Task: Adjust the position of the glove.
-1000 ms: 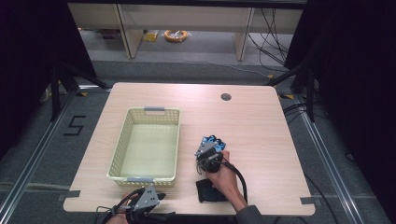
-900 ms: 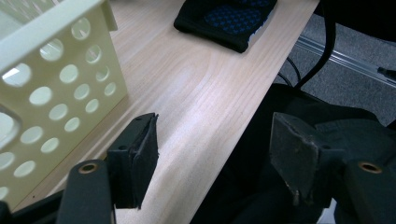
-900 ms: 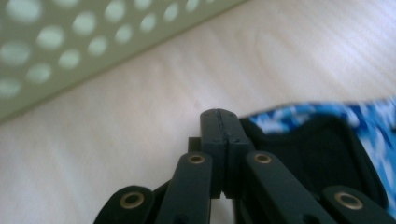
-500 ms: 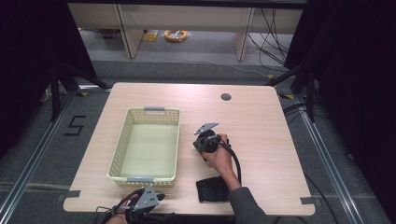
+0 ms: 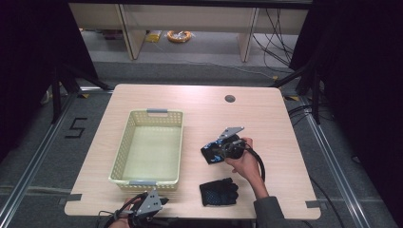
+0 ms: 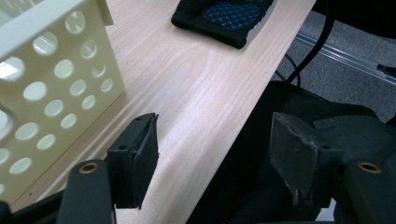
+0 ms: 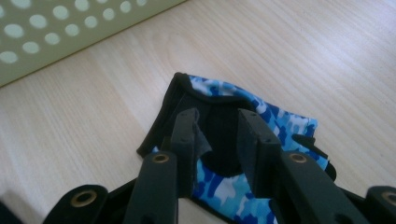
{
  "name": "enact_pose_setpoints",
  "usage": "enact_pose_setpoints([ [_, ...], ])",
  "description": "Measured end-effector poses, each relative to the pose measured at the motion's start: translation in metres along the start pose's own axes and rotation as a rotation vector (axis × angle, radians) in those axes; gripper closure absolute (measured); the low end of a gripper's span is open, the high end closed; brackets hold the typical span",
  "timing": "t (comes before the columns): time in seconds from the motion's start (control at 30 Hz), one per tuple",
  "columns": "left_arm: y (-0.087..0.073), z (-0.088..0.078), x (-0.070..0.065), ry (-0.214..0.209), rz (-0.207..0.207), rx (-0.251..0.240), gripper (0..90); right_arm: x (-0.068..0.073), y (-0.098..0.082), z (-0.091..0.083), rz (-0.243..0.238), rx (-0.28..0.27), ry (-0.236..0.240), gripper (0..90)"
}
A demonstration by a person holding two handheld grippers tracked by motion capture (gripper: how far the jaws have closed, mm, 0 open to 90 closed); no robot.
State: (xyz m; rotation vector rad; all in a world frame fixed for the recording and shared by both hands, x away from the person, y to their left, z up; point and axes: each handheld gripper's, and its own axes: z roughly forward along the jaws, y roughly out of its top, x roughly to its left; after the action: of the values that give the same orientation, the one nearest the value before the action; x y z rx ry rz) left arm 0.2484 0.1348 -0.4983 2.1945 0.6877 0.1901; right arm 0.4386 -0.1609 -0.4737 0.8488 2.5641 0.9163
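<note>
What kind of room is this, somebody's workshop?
More likely a lab or recording setup than a workshop: one bare wooden table standing between floor rails, loose cables on the floor behind, a number marked in tape, and dark curtains beside it.

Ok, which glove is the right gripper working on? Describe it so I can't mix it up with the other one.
Start at the cream perforated basket on the wooden table. To its right, beside the basket's near half, lies the glove under the right gripper, whose fingers have just been opening and now straddle it. It is the blue camouflage one; the other glove, nearer the table's front edge, is black with a blue-dotted palm.
</note>
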Motion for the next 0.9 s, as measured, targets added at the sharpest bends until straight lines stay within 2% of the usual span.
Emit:
enact_pose_setpoints([
  [0.03, 0.0, 0.0, 0.0, 0.001, 0.003, -0.001, 32.2, 0.001, -0.002, 0.002, -0.008, -0.011, -0.001, 68.1],
  [0.07, 0.0, 0.0, 0.001, 0.005, 0.032, 0.0, 32.2, 0.0, -0.004, 0.002, -0.019, -0.005, -0.001, 68.0],
  [0.13, 0.0, 0.0, 0.0, 0.004, 0.002, -0.001, 32.2, 0.0, -0.007, 0.0, -0.01, 0.037, -0.012, 68.9],
  [0.17, 0.0, 0.0, 0.0, 0.003, 0.001, -0.001, 32.2, -0.001, -0.008, -0.001, -0.026, 0.047, -0.014, 69.1],
  [0.2, 0.0, 0.0, 0.0, 0.002, 0.001, -0.002, 32.2, 0.001, -0.009, -0.002, 0.023, 0.063, -0.016, 69.0],
  [0.23, 0.0, 0.0, 0.0, 0.004, 0.003, -0.001, 32.2, -0.001, -0.011, 0.0, 0.019, 0.047, -0.003, 68.9],
  [0.27, 0.0, -0.001, 0.002, 0.004, 0.044, 0.01, 32.1, -0.001, -0.012, -0.001, 0.003, 0.051, 0.003, 68.7],
  [0.3, 0.0, -0.001, 0.002, 0.007, 0.04, 0.01, 32.1, -0.001, -0.013, -0.001, 0.007, 0.051, 0.001, 67.4],
  [0.33, 0.0, -0.001, 0.003, 0.007, 0.043, 0.014, 32.1, 0.0, -0.013, 0.002, -0.004, 0.046, 0.019, 65.0],
  [0.4, -0.001, 0.001, -0.001, 0.002, -0.005, -0.002, 32.1, 0.001, -0.014, 0.006, -0.01, 0.052, 0.029, 63.6],
  [0.43, -0.001, 0.001, -0.001, 0.005, 0.001, 0.001, 32.1, 0.001, -0.014, 0.006, -0.01, 0.052, 0.029, 63.6],
  [0.47, -0.001, 0.001, 0.0, -0.017, 0.008, 0.014, 32.1, 0.0, -0.013, 0.008, -0.022, 0.057, 0.028, 63.6],
  [0.53, -0.001, 0.001, 0.001, 0.001, 0.016, 0.019, 32.1, 0.002, -0.014, 0.017, -0.046, 0.083, 0.072, 60.0],
  [0.63, -0.001, 0.001, 0.001, 0.004, 0.017, 0.022, 32.1, 0.003, -0.016, 0.018, -0.03, 0.083, 0.06, 60.6],
  [0.7, -0.001, 0.002, 0.001, 0.0, 0.011, 0.021, 32.0, 0.001, -0.018, 0.018, -0.037, 0.062, 0.074, 64.2],
  [0.77, -0.001, 0.002, 0.0, -0.007, 0.009, 0.02, 32.1, 0.0, -0.02, 0.017, -0.022, 0.049, 0.086, 75.0],
  [0.8, -0.001, 0.002, 0.0, -0.007, 0.009, 0.02, 32.0, 0.0, -0.02, 0.017, -0.022, 0.049, 0.086, 75.0],
  [0.83, -0.001, 0.002, 0.001, -0.003, 0.04, 0.02, 32.0, 0.0, -0.02, 0.015, -0.02, 0.058, 0.108, 82.0],
  [0.87, 0.0, 0.001, 0.002, -0.001, 0.051, 0.029, 32.1, -0.001, -0.022, 0.017, -0.001, 0.034, 0.116, 85.5],
  [0.9, -0.001, 0.002, 0.001, -0.006, 0.037, 0.019, 32.1, -0.002, -0.023, 0.017, 0.024, 0.016, 0.127, 88.7],
])
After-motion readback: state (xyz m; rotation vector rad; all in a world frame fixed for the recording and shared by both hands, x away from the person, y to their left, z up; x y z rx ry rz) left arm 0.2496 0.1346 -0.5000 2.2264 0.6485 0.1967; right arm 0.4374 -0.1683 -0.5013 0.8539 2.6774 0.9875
